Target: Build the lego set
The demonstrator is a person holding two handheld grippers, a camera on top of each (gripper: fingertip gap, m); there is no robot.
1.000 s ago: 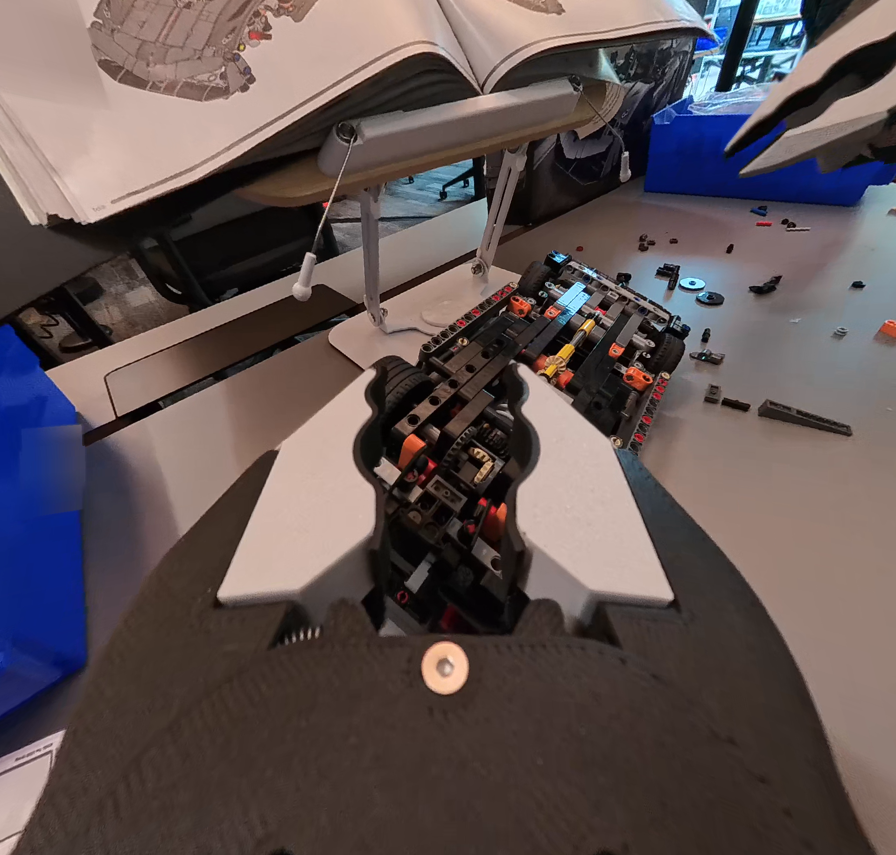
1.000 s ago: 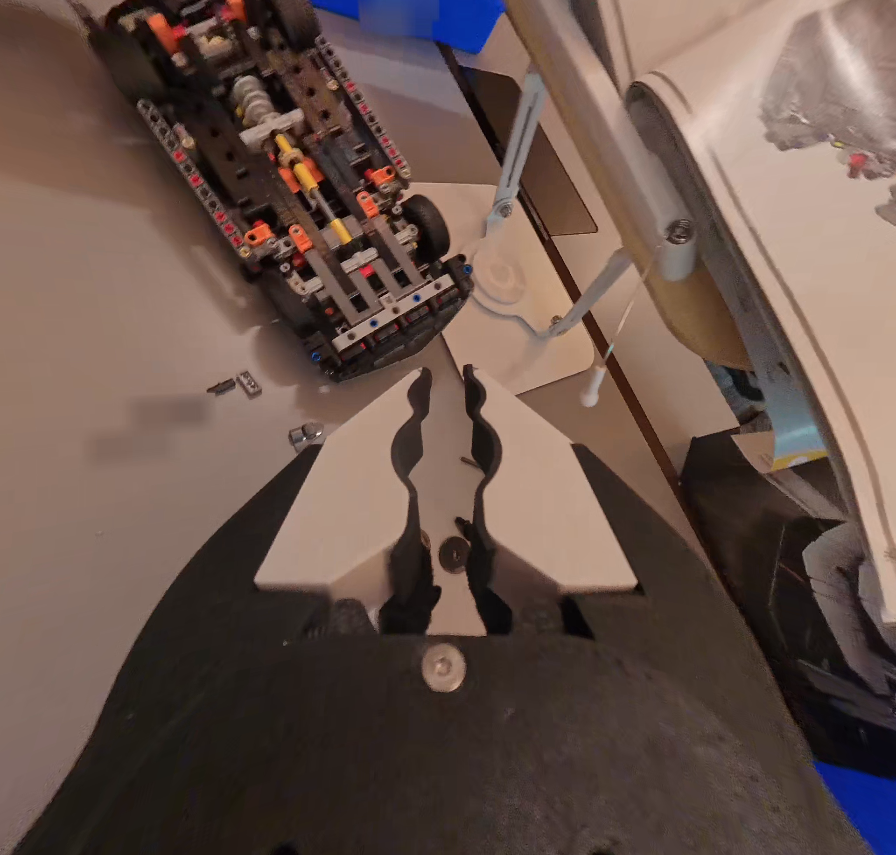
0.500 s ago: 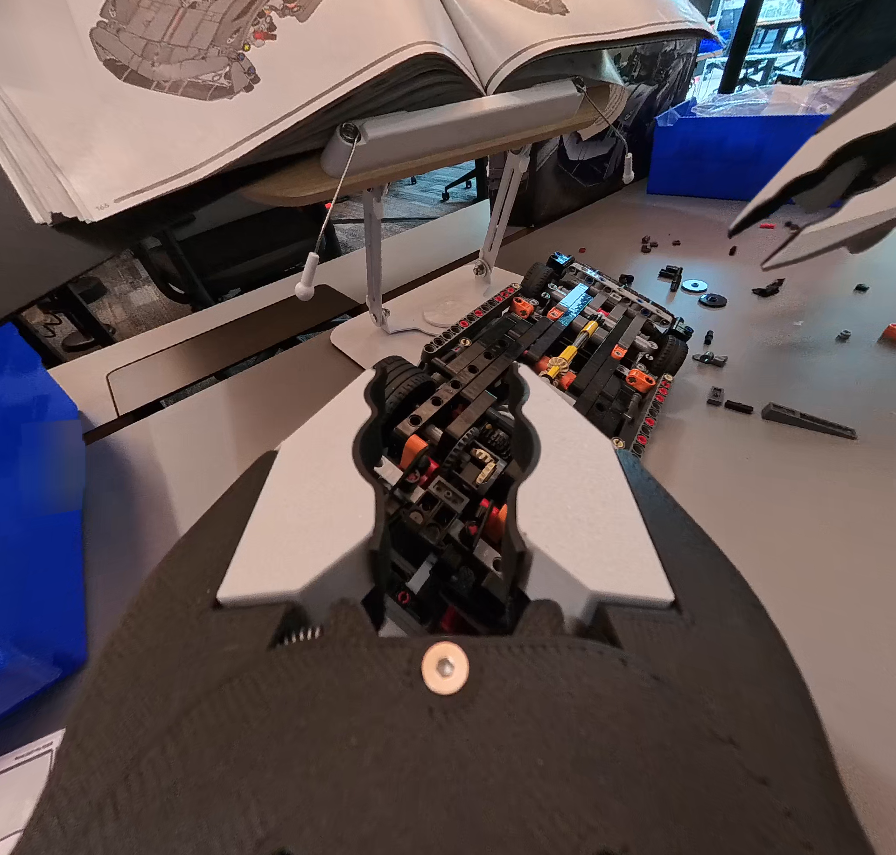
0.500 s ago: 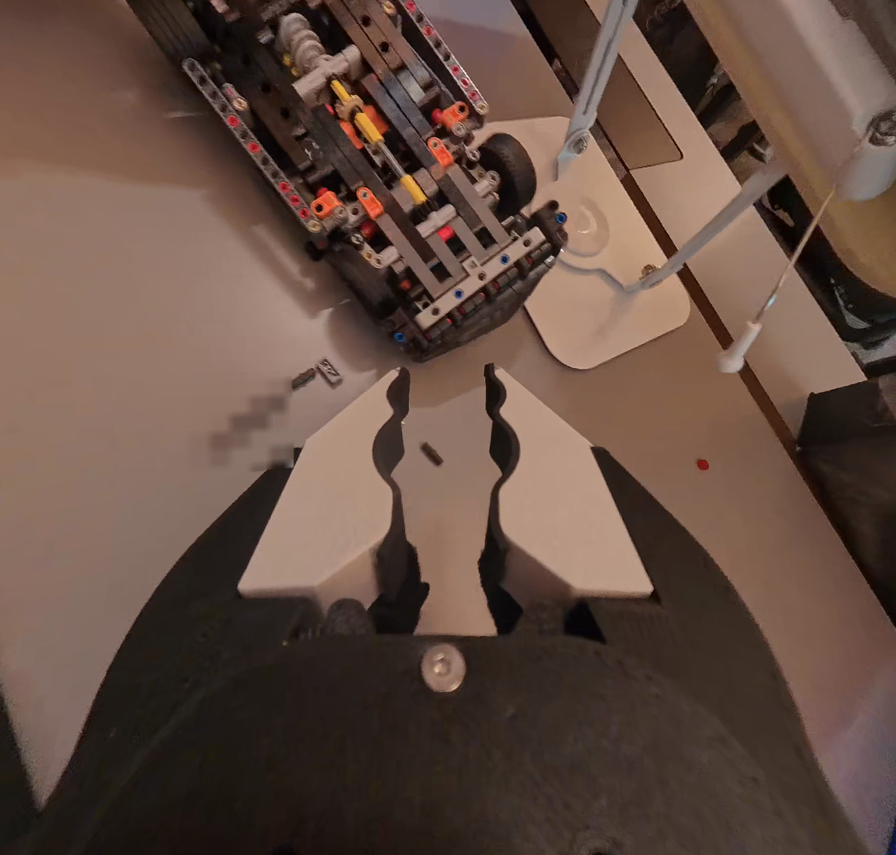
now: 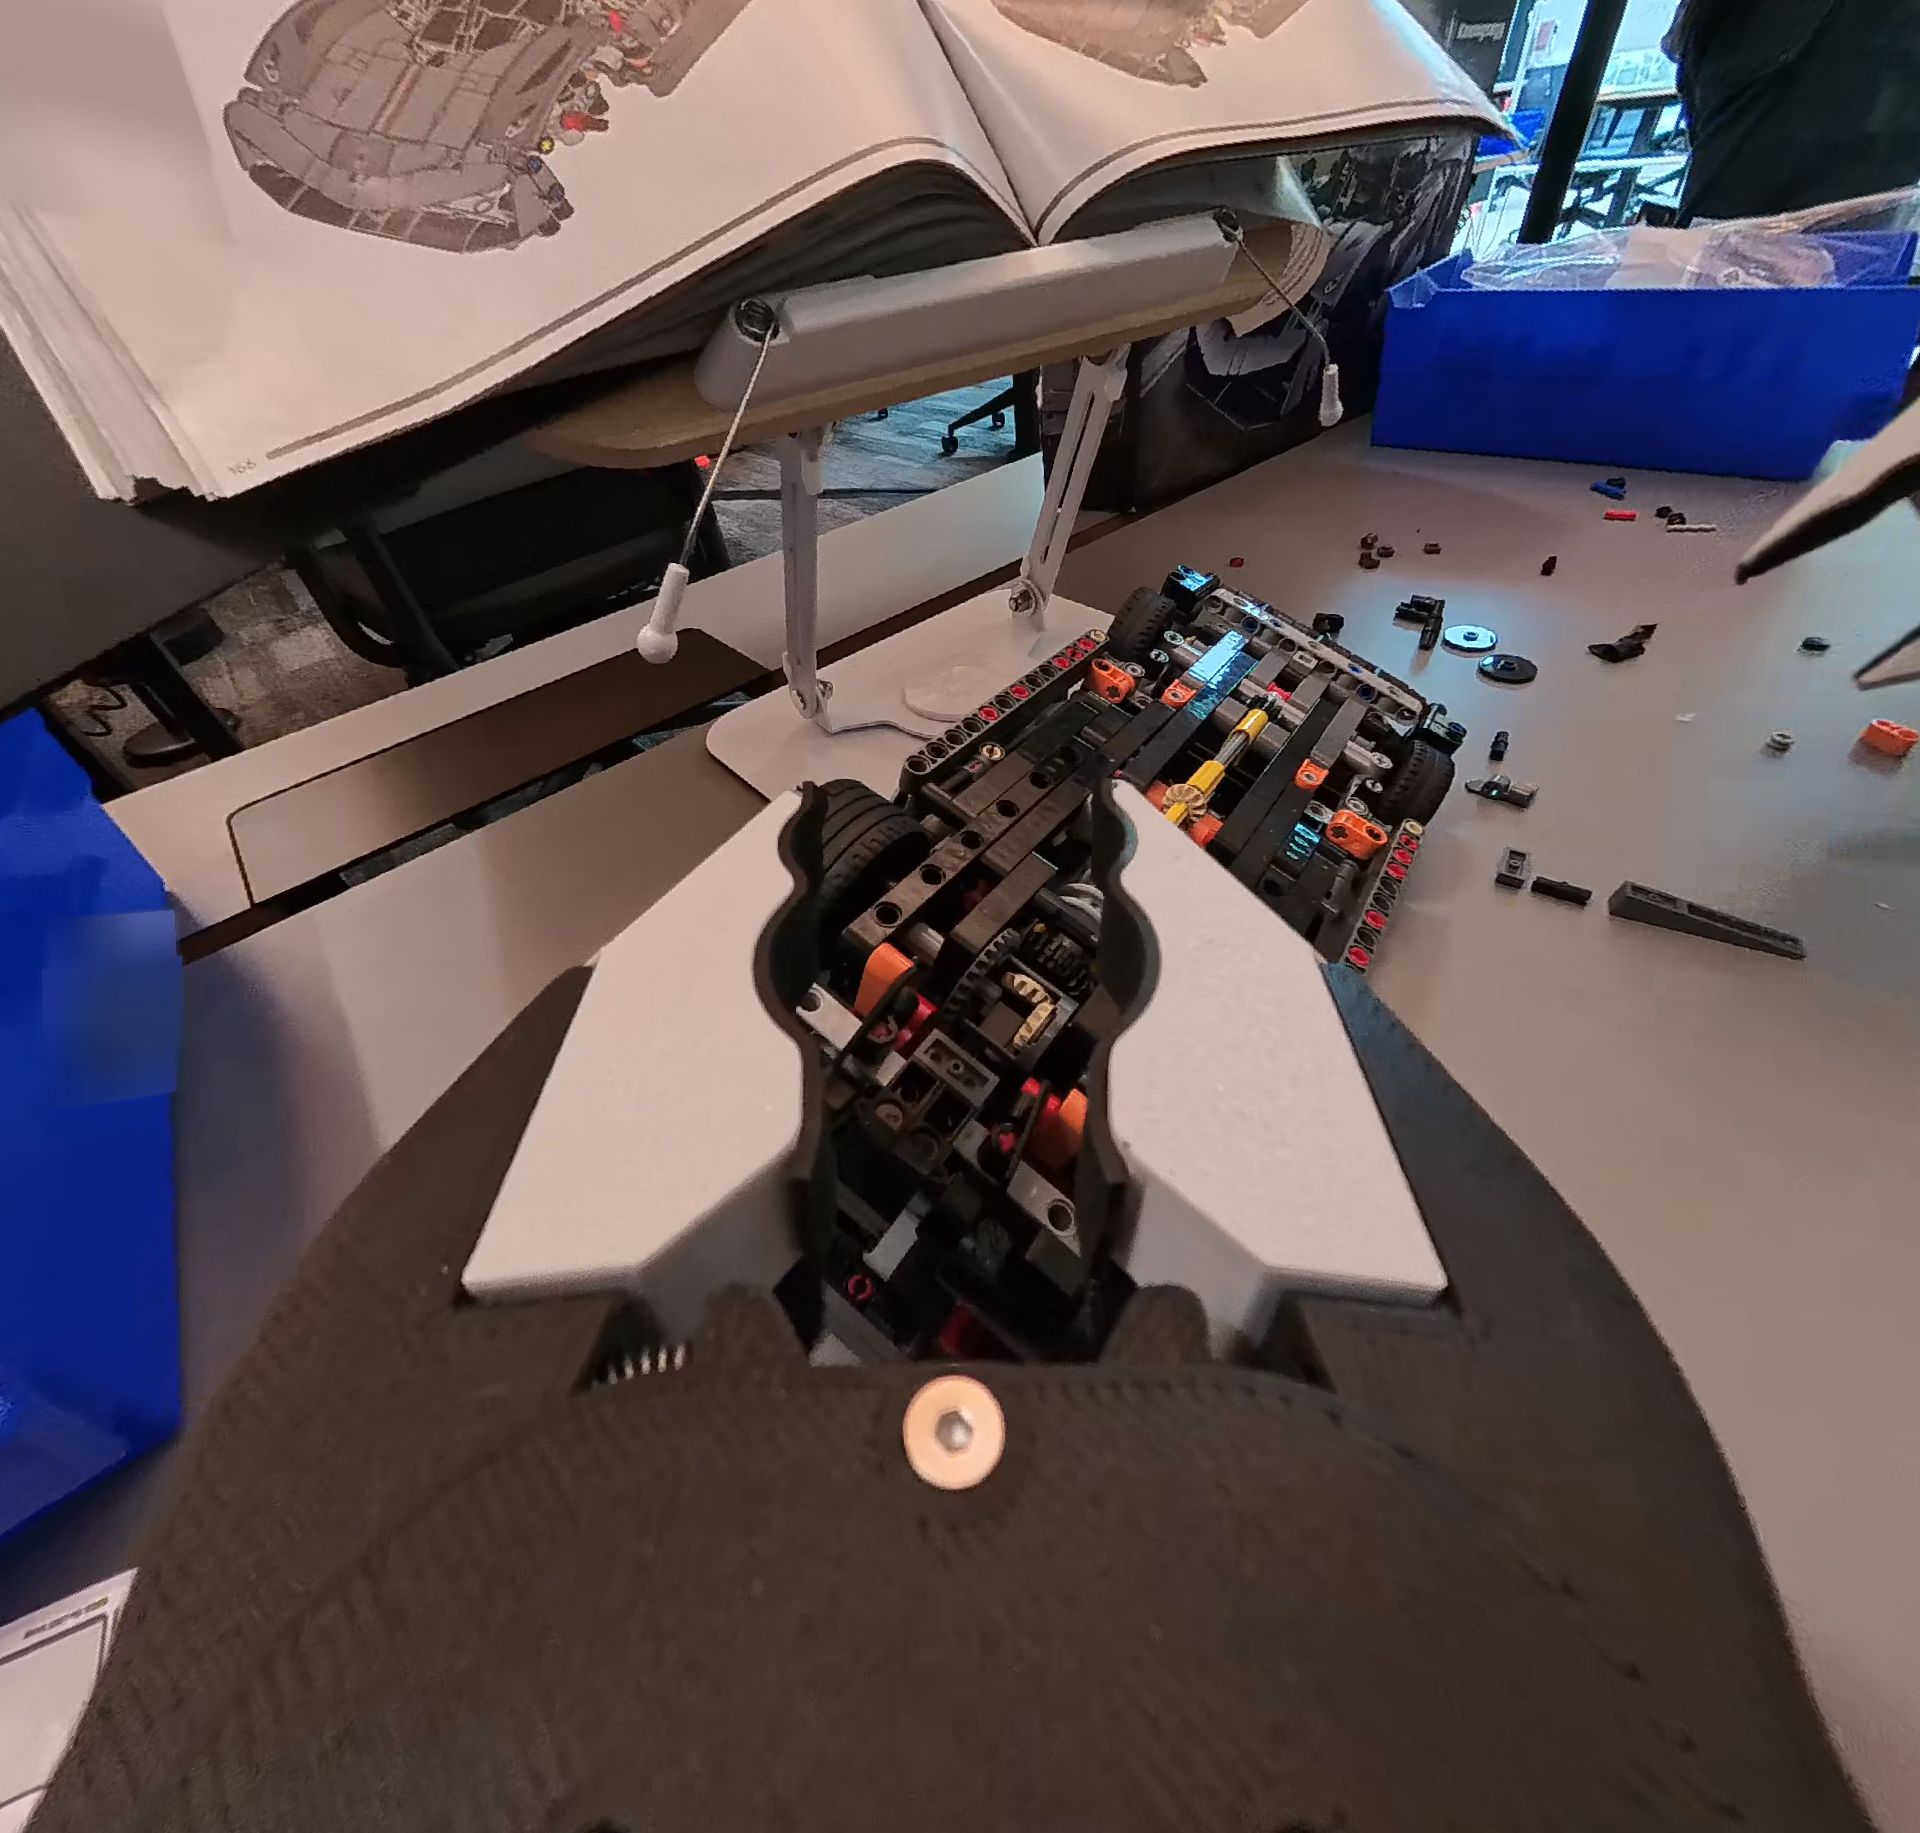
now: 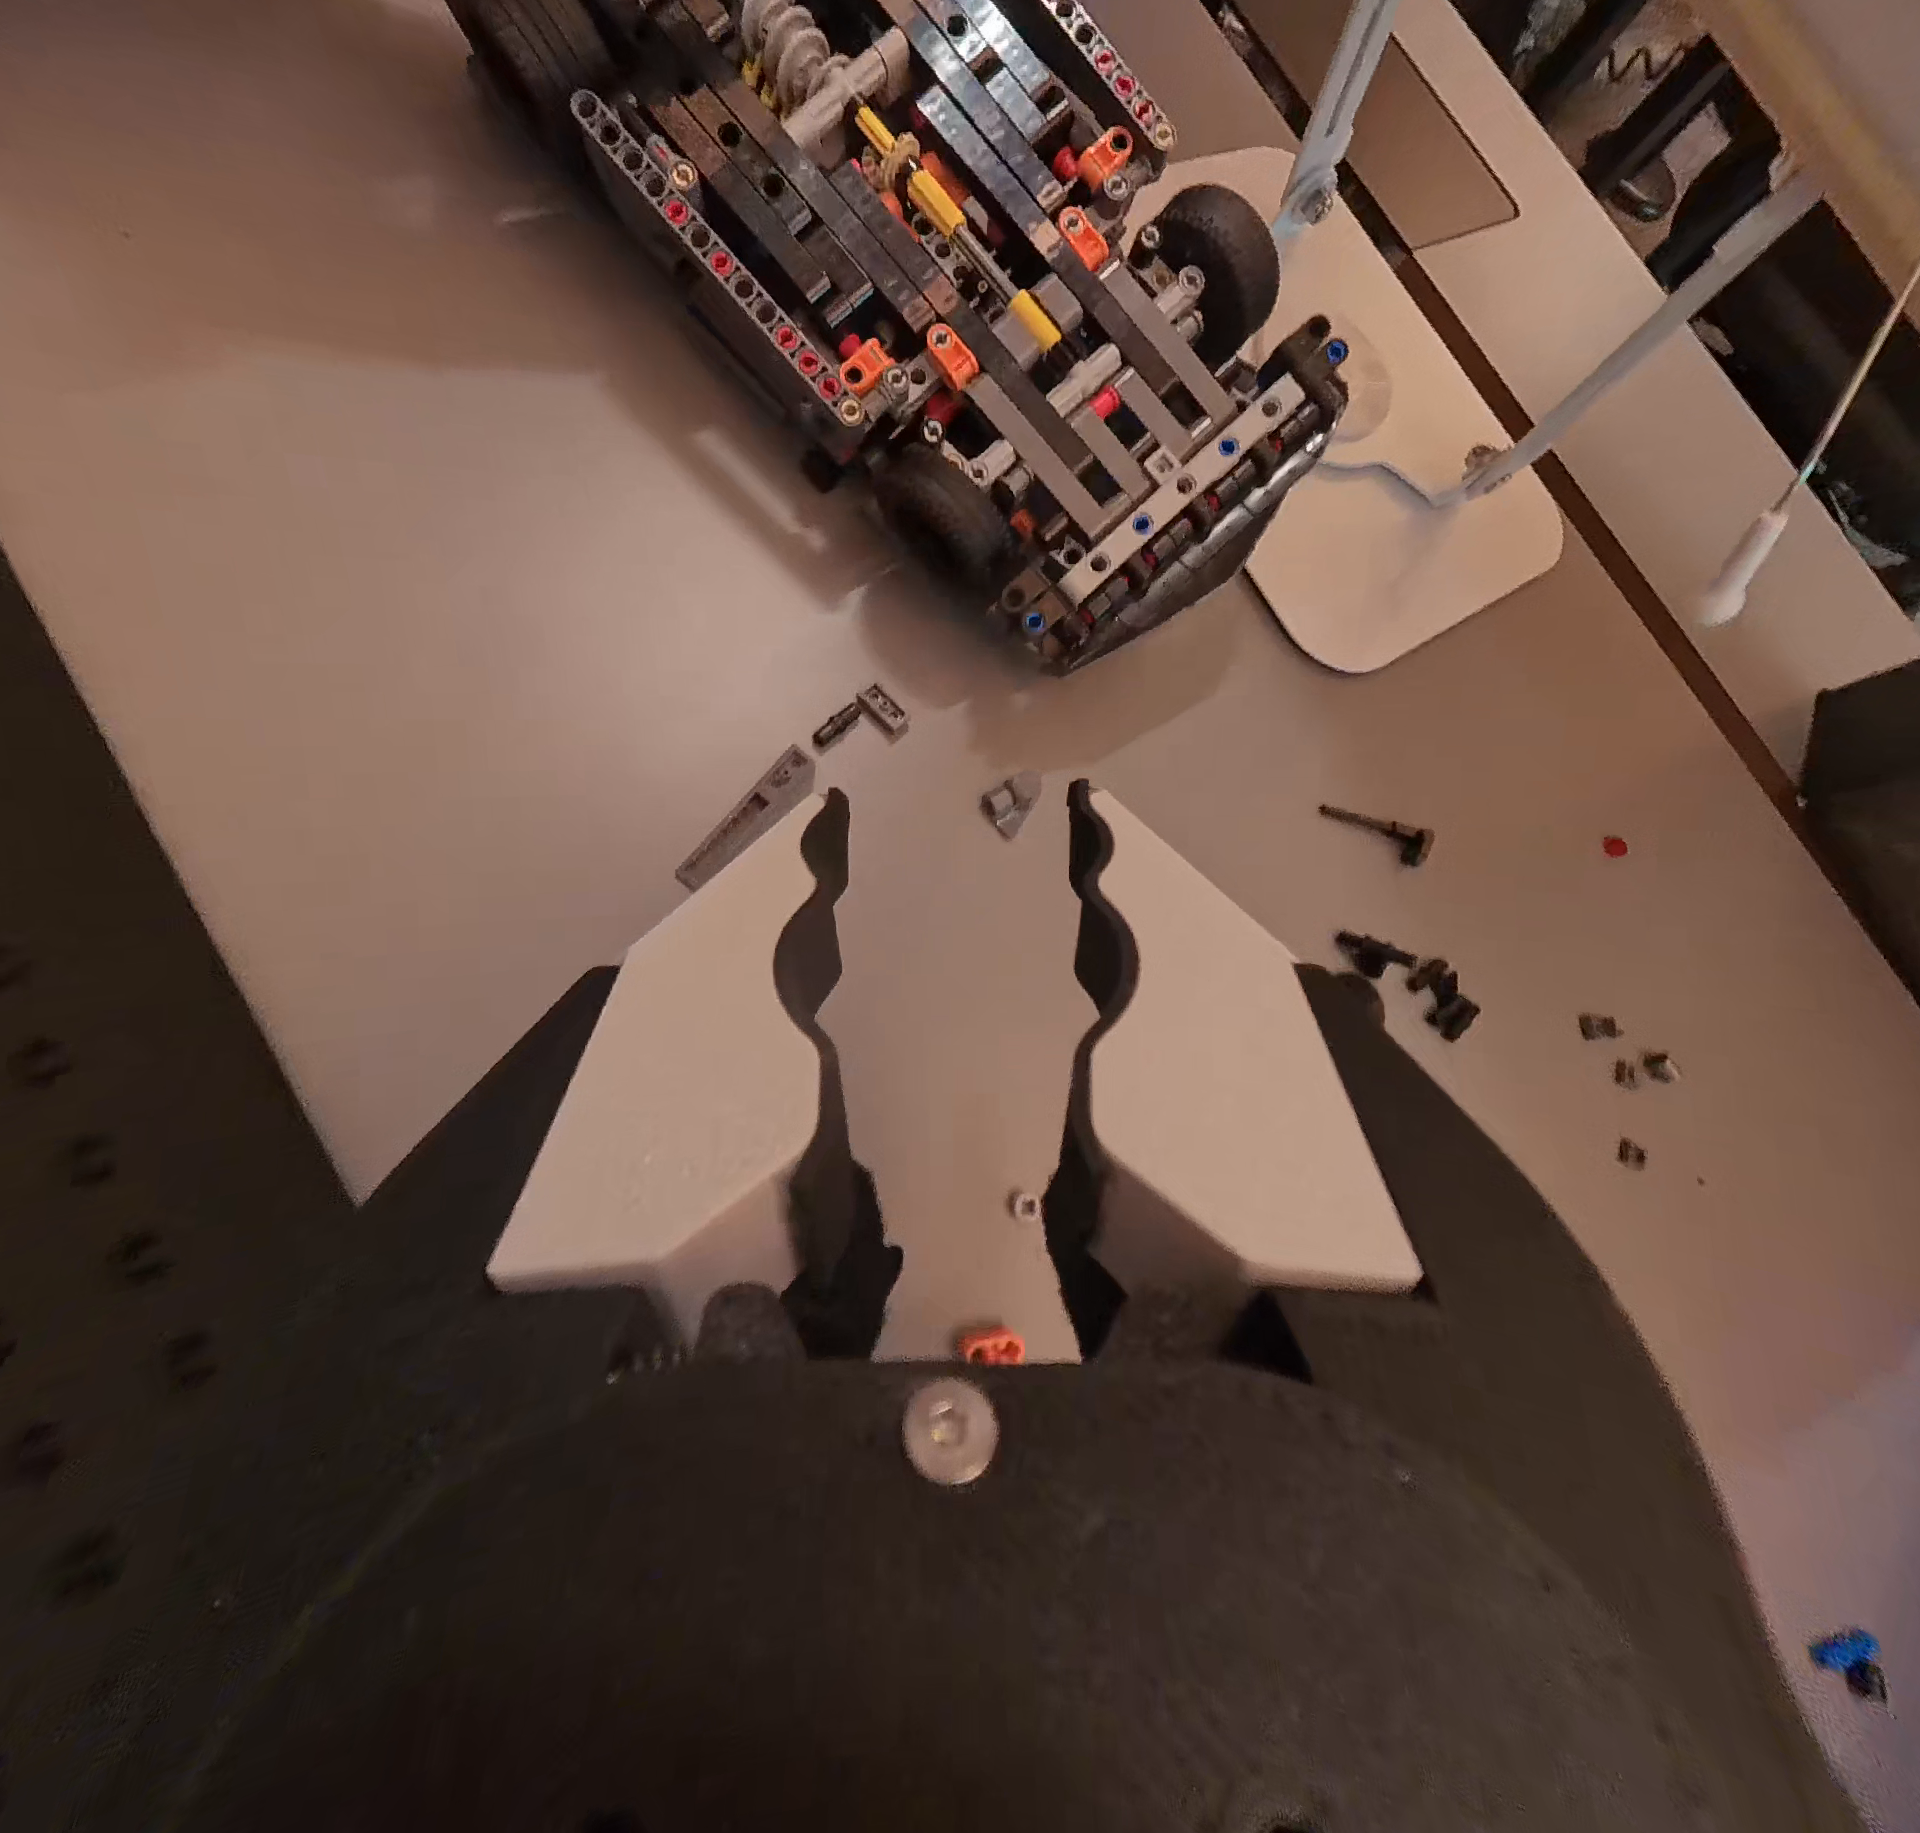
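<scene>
The partly built lego car, black with orange, yellow and red parts, lies on the grey table. My left gripper is shut on the car's near end, one finger on each side of the chassis. In the right wrist view the car lies ahead. My right gripper is open and empty just above the table, short of the car's end. A small grey piece lies between its fingertips. An orange piece lies near the jaw base. The right gripper's fingertips show at the left wrist view's right edge.
An open instruction book rests on a stand whose white base touches the car. Blue bins stand at back right and at left. Loose parts lie around: a long grey piece, a black axle, a dark wedge. Spacing between my two grippers at the tips: around 25 cm.
My right gripper has opened wider and dropped toward the table and the loose parts beside the car. My left gripper has kept its hold on the car.
</scene>
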